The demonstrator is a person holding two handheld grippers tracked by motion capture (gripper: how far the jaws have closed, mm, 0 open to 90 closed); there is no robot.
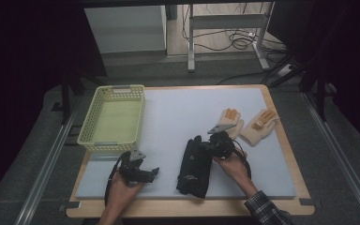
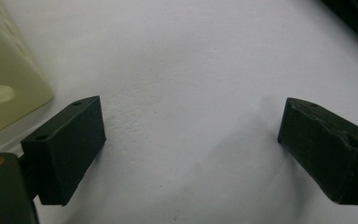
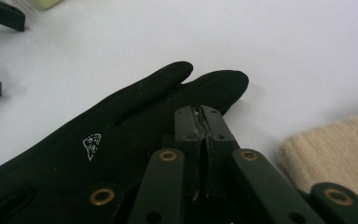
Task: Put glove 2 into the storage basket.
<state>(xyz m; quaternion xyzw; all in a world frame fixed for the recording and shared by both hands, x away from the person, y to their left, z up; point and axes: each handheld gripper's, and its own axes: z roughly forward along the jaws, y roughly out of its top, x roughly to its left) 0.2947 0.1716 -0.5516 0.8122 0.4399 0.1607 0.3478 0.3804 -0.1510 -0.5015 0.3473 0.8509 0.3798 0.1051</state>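
A pair of black gloves lies stacked on the white mat, fingers pointing away from the person. My right gripper rests low over their fingers. In the right gripper view its jaws stand together with a hairline slit, right on top of the black glove, which bears a small white logo. Whether any fabric is pinched I cannot tell. My left gripper lies low on the mat near the front edge, open, with bare mat between its jaws.
A pale yellow basket stands at the mat's left; its corner shows beside the left jaw. Two beige gloves with orange fingertips lie to the right of the right gripper, one of them close to its jaws.
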